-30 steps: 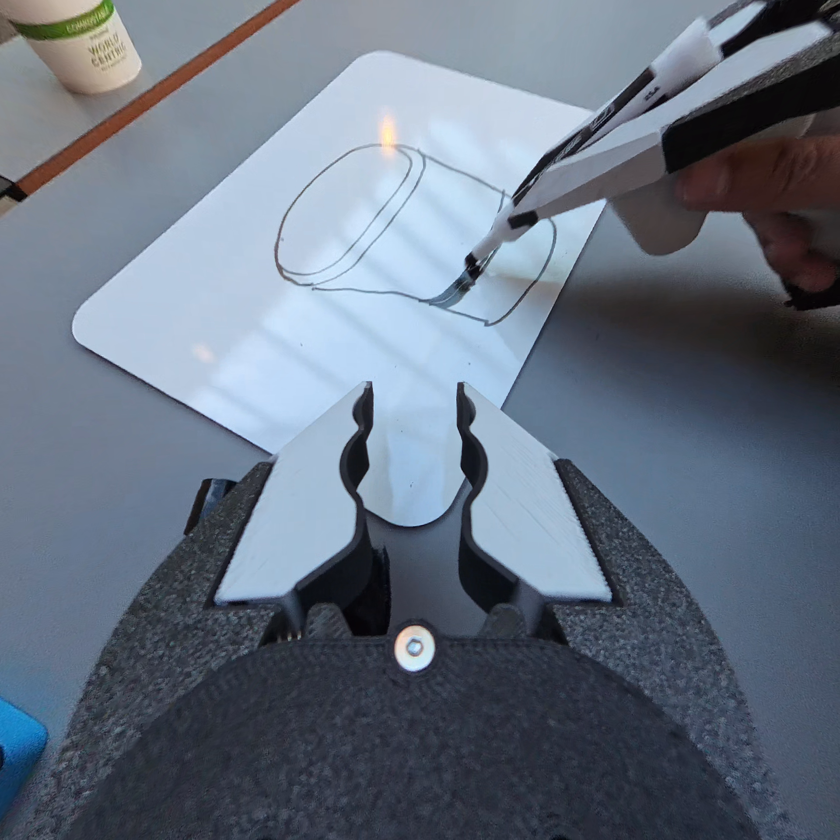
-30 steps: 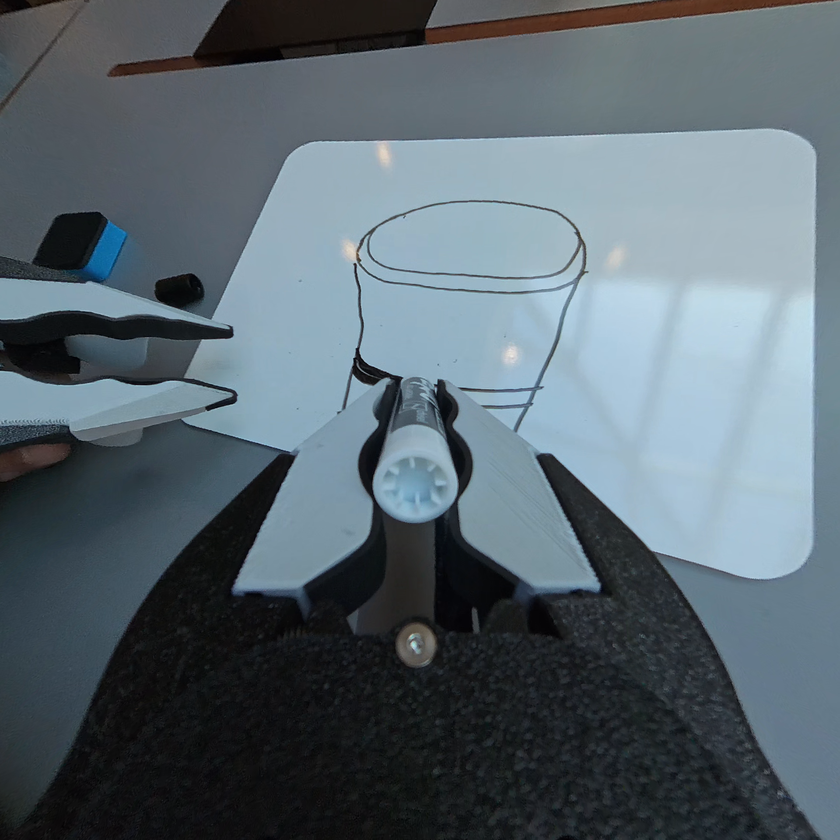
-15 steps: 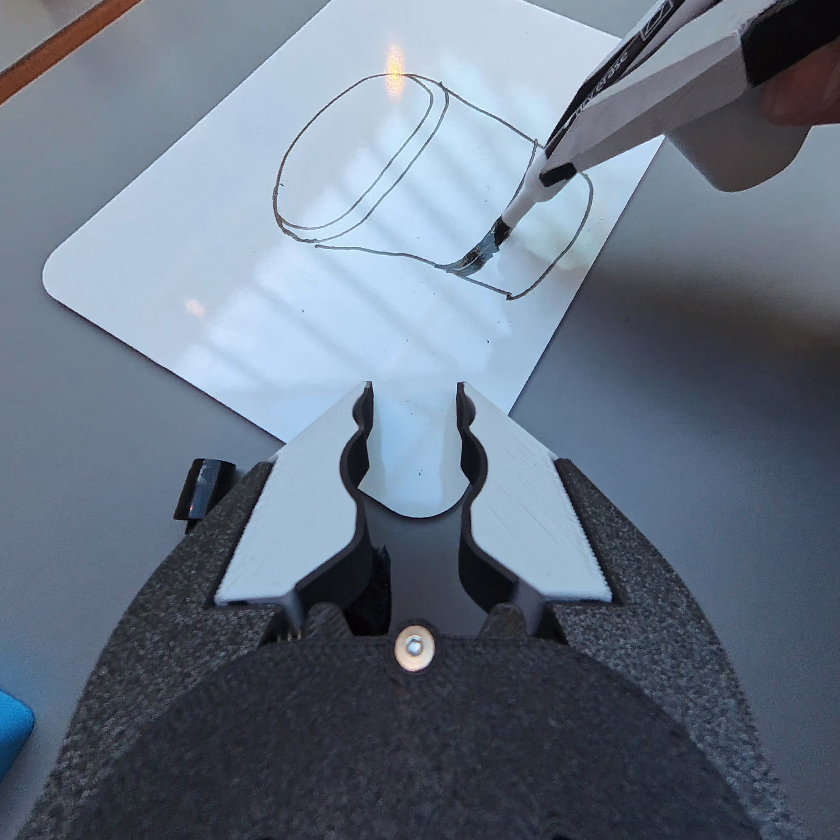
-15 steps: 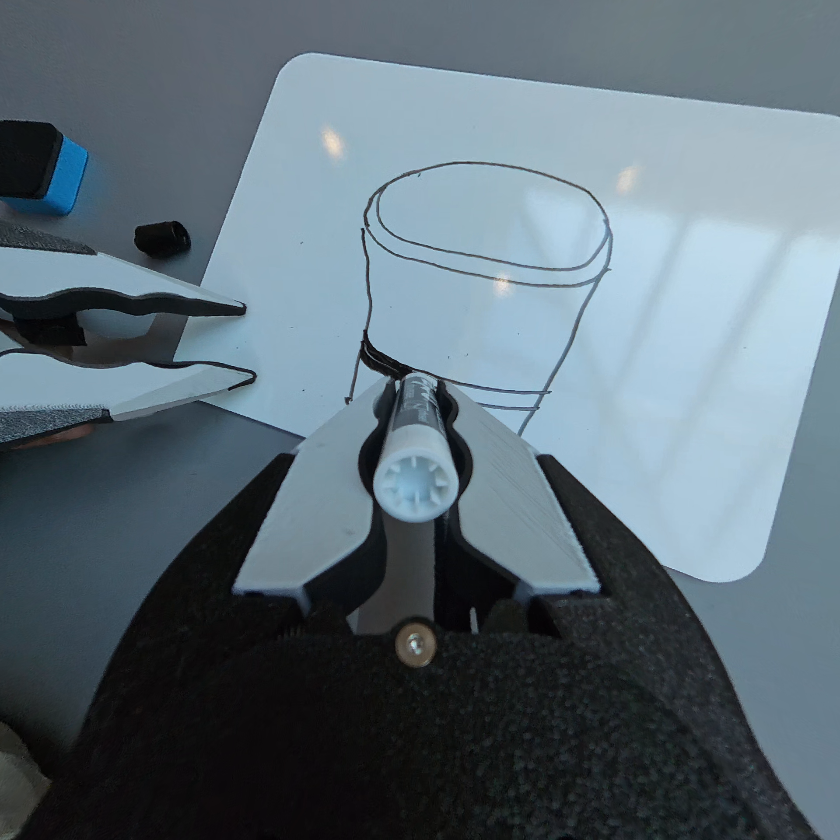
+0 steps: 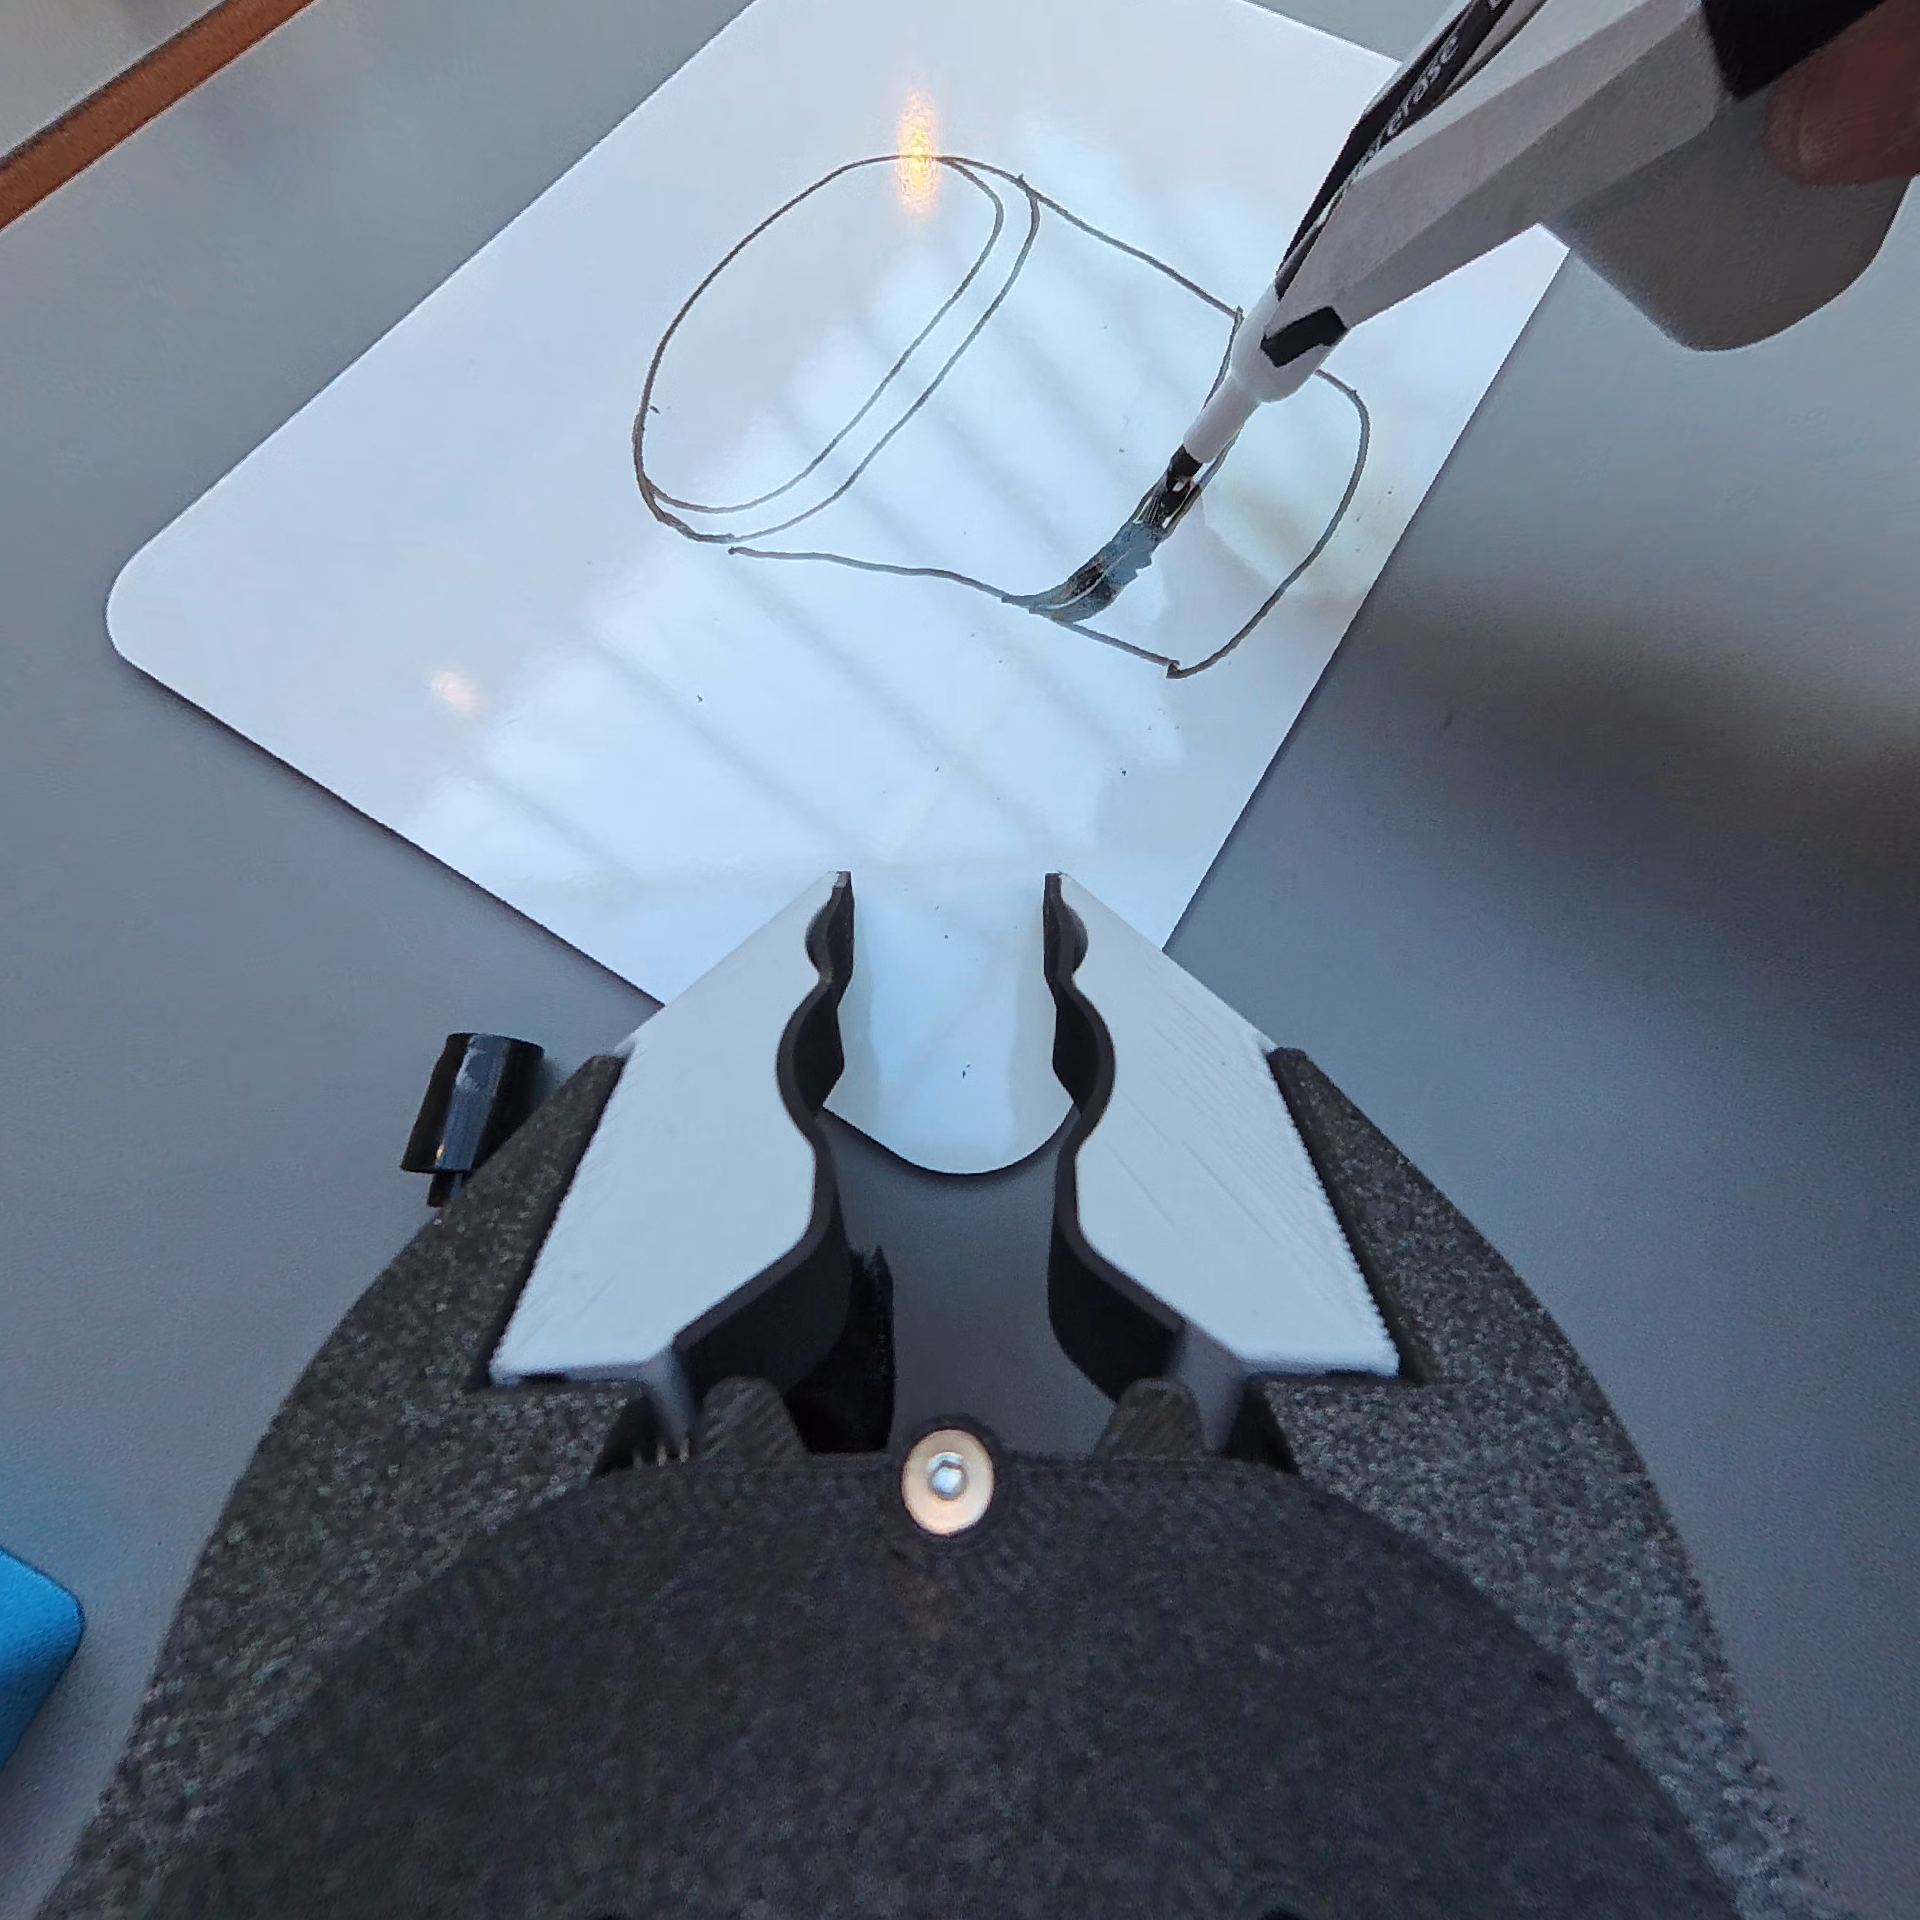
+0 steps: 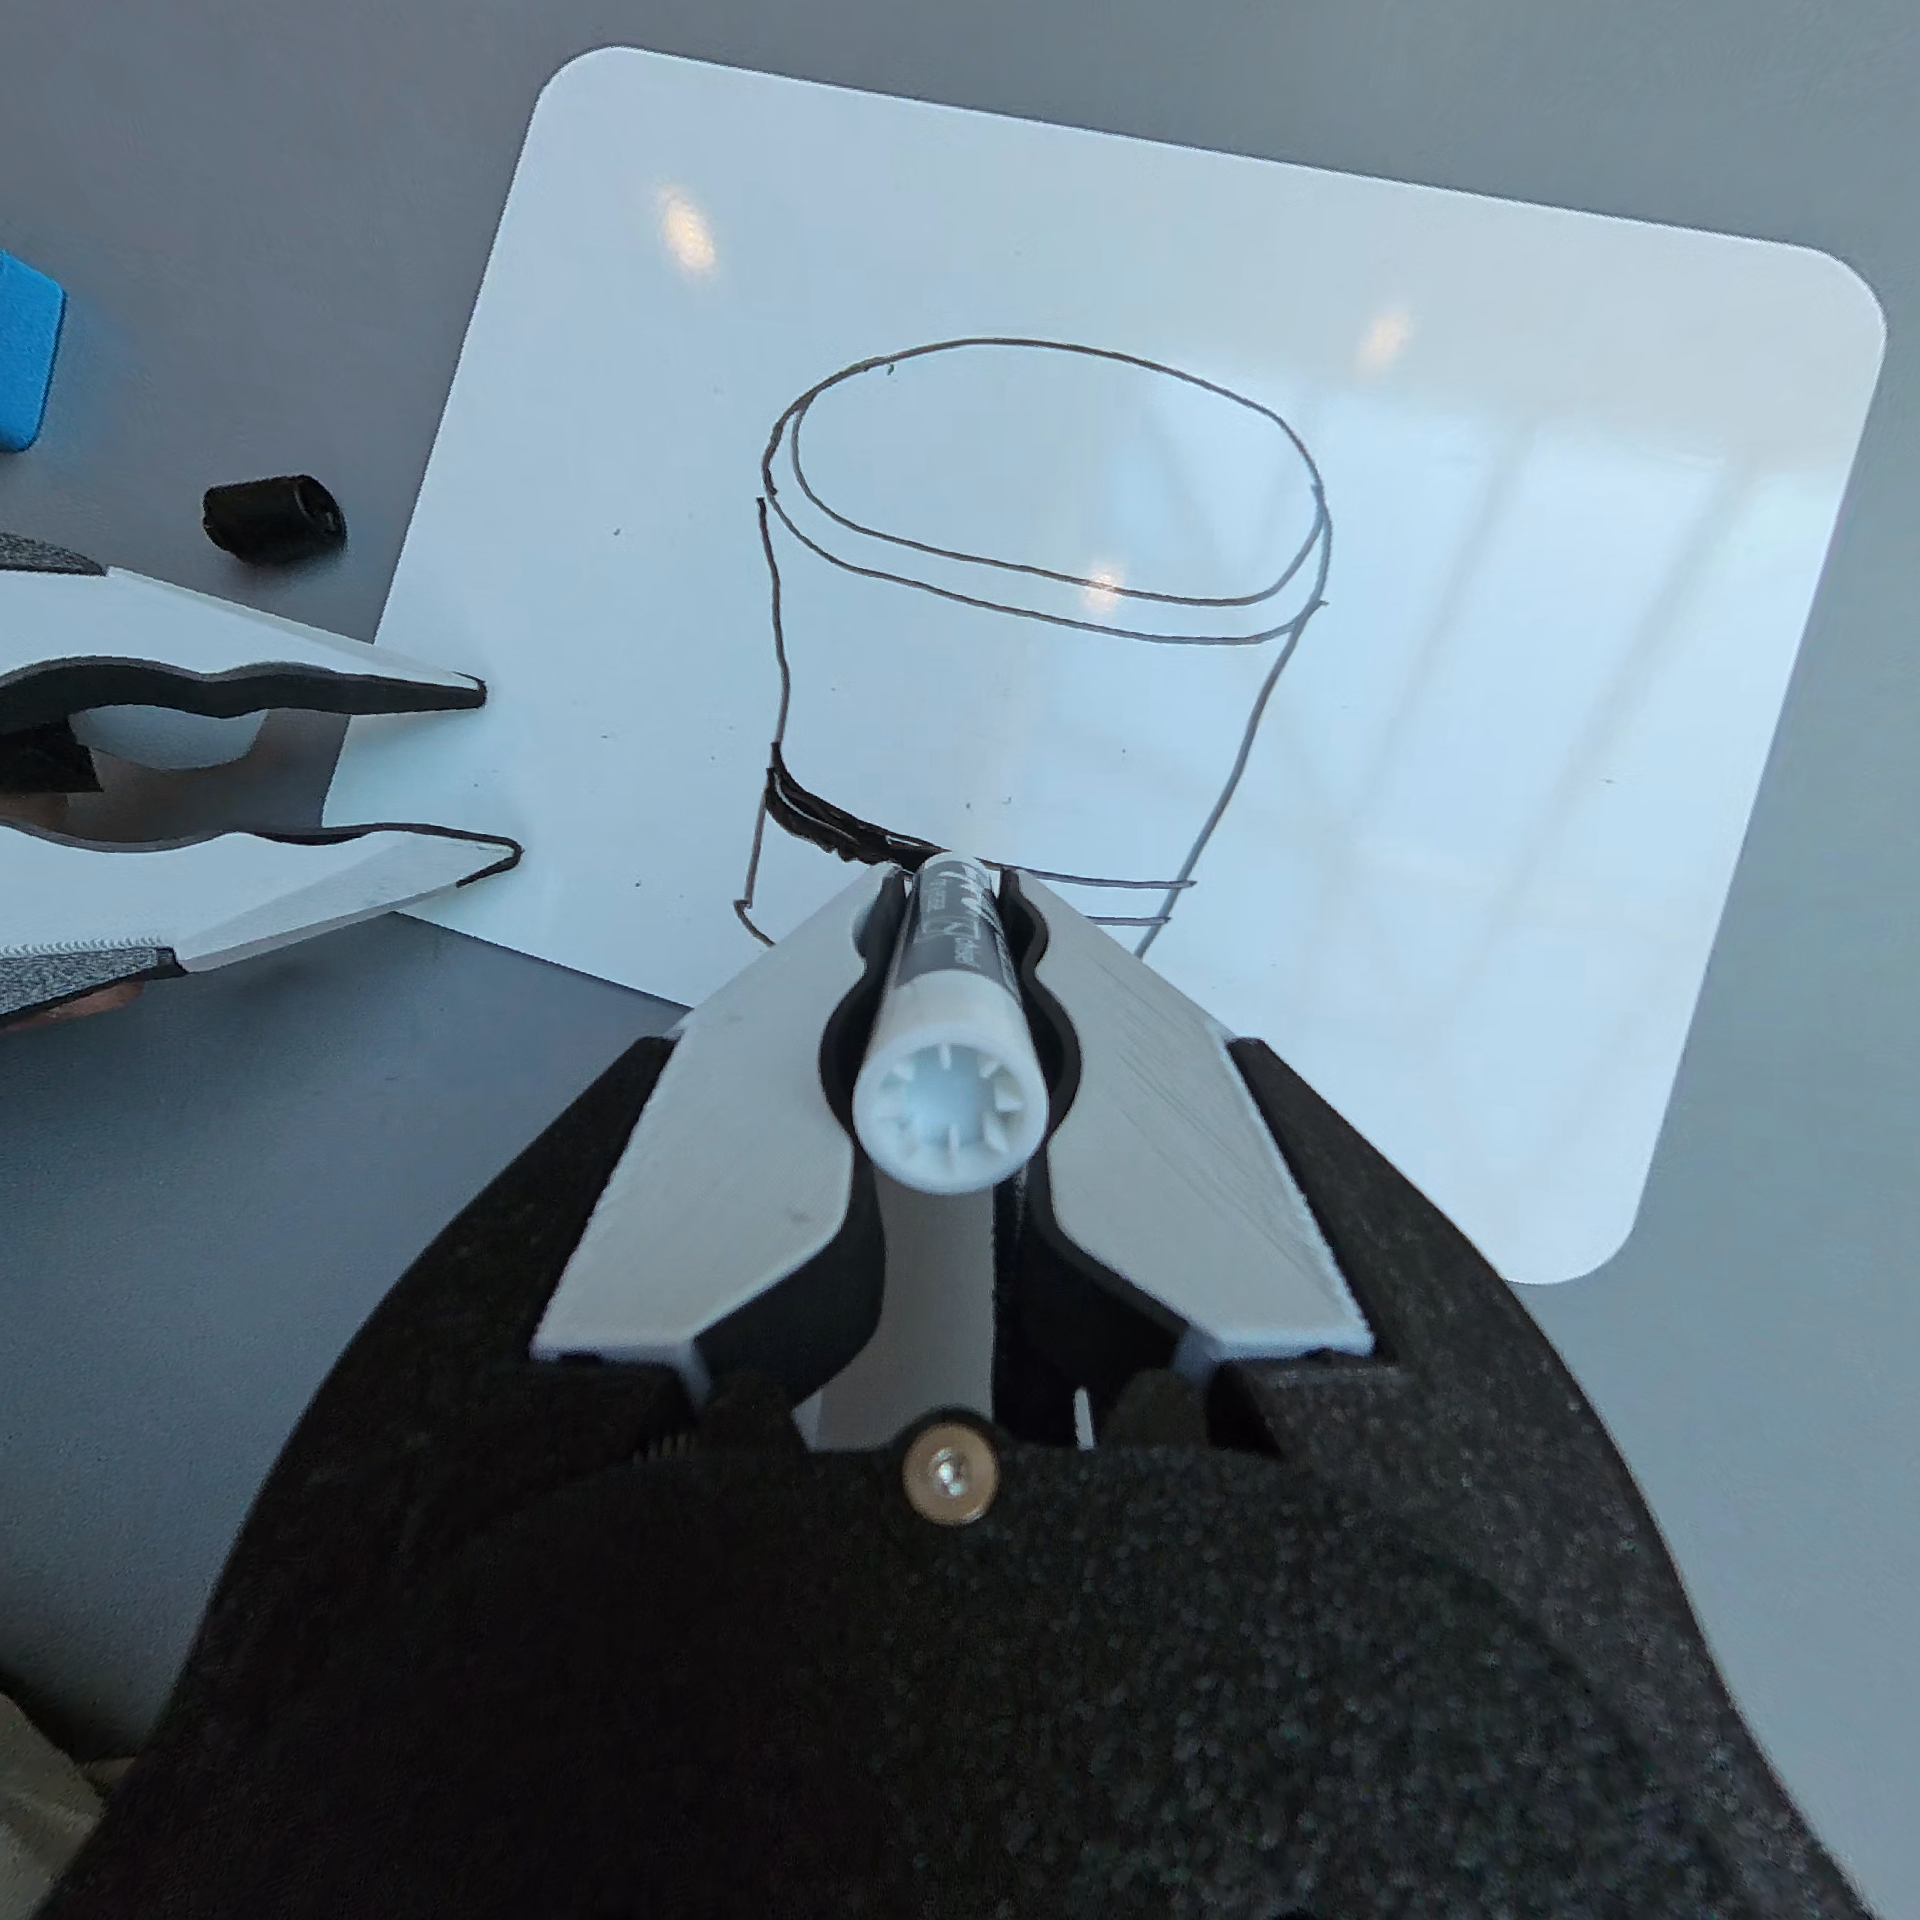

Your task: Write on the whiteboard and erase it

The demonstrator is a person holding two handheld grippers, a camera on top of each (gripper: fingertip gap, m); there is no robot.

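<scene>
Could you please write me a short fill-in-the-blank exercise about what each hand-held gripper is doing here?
1. The right hand-held gripper is shut on a ____.
2. The left hand-held gripper is ____ and holds nothing.
3. The marker's tip touches the drawing of a cup on the ____.
4. A small black cap lies on the grey ____, beside the whiteboard.

Missing words: marker; open; whiteboard; table

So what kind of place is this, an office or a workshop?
Probably an office or meeting room: a plain grey table, a small whiteboard bearing a cup sketch, a marker and a blue eraser.
</scene>
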